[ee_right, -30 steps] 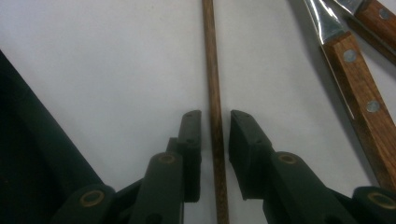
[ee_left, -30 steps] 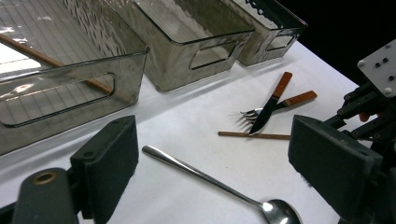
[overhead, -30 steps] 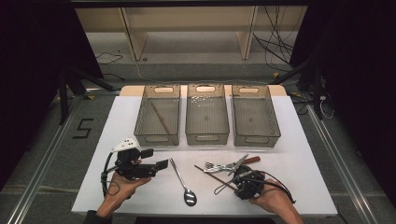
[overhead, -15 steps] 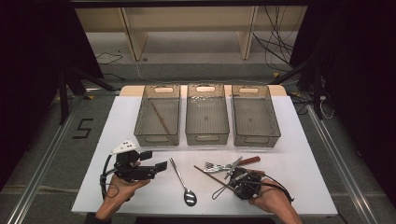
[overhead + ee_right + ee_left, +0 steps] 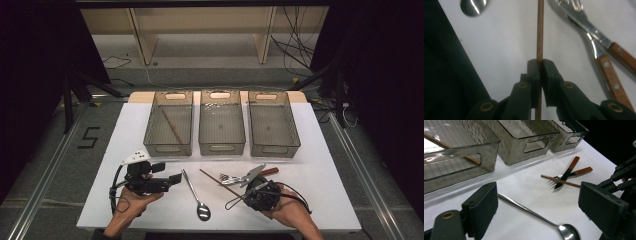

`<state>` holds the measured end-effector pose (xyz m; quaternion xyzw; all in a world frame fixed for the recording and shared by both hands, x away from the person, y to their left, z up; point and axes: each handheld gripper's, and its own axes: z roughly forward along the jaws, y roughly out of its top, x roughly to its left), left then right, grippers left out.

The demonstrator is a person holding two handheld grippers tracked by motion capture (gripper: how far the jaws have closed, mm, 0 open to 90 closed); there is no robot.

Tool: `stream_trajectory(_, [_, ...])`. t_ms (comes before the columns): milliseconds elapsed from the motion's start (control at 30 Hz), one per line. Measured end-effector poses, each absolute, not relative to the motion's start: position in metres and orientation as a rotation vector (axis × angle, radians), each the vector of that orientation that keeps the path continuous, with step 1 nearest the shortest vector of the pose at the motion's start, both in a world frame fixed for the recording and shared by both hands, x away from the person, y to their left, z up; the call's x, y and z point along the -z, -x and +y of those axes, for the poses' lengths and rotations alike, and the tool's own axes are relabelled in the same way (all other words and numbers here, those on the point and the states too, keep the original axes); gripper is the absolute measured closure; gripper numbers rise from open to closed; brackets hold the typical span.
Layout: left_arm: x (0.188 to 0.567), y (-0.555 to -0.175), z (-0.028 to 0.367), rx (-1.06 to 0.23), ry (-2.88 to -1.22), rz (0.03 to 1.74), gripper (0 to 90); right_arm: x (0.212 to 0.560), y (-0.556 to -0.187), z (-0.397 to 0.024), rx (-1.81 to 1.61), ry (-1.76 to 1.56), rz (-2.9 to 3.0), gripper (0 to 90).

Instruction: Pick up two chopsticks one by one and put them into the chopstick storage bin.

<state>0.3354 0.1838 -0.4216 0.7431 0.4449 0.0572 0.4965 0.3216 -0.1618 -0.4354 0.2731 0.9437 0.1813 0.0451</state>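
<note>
Right gripper (image 5: 539,65): your jaws have just been closing and now pinch the wooden chopstick (image 5: 539,30) between the pads; in the right gripper view the stick runs straight up out of the clamp.
What changed: against the earlier high views, your right hand (image 5: 292,212) sits in much the same spot at the near right of the table (image 5: 320,175); the closing of the jaws is the real difference.
Chopstick's place: it lies on the white table in front of the middle bin (image 5: 221,131), slanting from far left to near right, its near end in your grip. It looks to be resting on the surface, not yet lifted.
Neighbours: the fork (image 5: 596,51) and the knife (image 5: 614,48), both wooden-handled, lie just right of the stick in the right gripper view; the spoon (image 5: 196,196) lies to its left, apart from it.
Left gripper (image 5: 537,207): your jaws stand wide with nothing between them, hovering over the spoon's handle (image 5: 524,207) at the near left.
Bins: the left bin (image 5: 169,131) already holds one chopstick (image 5: 171,126); the right bin (image 5: 273,131) looks empty.
What it means: the grasp looks secured, so the pick is likely done and the lift comes next. The matching stick suggests the left bin as the target.
Caution: raise the stick cleanly, since the fork tines lie close beside it.
</note>
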Motion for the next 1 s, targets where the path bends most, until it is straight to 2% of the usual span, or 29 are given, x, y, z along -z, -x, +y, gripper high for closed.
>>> stream_trajectory(367, [0.418,-0.34,0.161,-0.04,-1.773,1.084,15.6,0.416,-0.329,-0.157,-0.862,-0.892,2.716,85.3])
stream_trajectory(733, [0.409,-0.355,0.137,0.077,-1.696,1.085,16.0,0.411,-0.332,-0.147,-0.989,-0.894,2.653,85.3])
stream_trajectory(933, [0.41,-0.365,0.127,0.139,-1.676,1.105,19.7,0.411,-0.333,-0.143,-1.031,-0.896,2.616,85.3])
stream_trajectory(1000, [0.412,-0.367,0.125,0.161,-1.668,1.109,23.6,0.411,-0.333,-0.14,-1.043,-0.896,2.613,85.2])
